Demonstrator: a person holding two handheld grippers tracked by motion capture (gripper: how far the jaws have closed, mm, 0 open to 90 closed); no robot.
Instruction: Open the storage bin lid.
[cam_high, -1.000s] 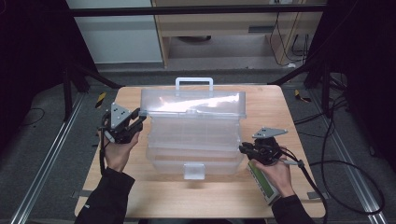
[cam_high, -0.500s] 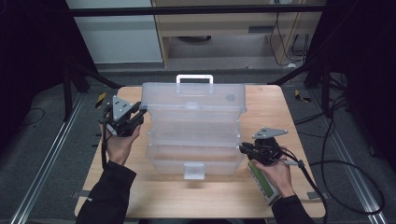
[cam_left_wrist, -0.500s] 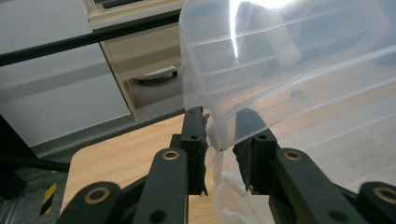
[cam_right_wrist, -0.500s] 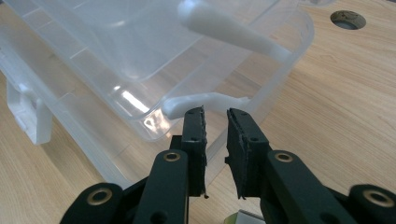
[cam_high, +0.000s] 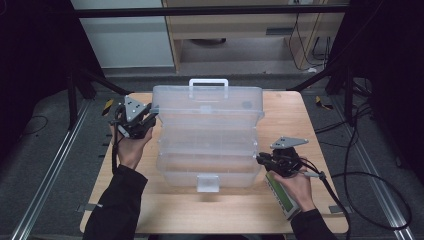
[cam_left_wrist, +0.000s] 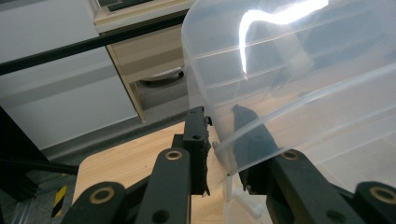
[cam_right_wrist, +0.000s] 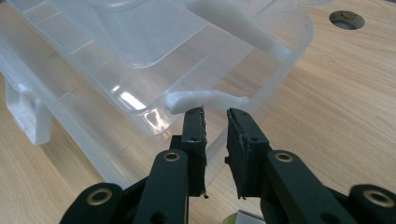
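The clear plastic toolbox (cam_high: 207, 140) sits at the centre of the wooden table (cam_high: 320, 120), its tiers fanned apart and the lid (cam_high: 207, 100) raised at the far side; opening appears largely done, with full spread remaining. At lower right, the right gripper (cam_high: 260, 160) rests level at the lower tray's corner, jaws narrowly parted, gripping nothing. At upper left, the left gripper (cam_high: 151, 116) has just been closing, its jaws straddling the lid's edge wall (cam_left_wrist: 224, 149).

Probably a lab: wooden bench (cam_high: 320, 120), aluminium rails (cam_high: 45, 175), trailing cables (cam_high: 370, 175).
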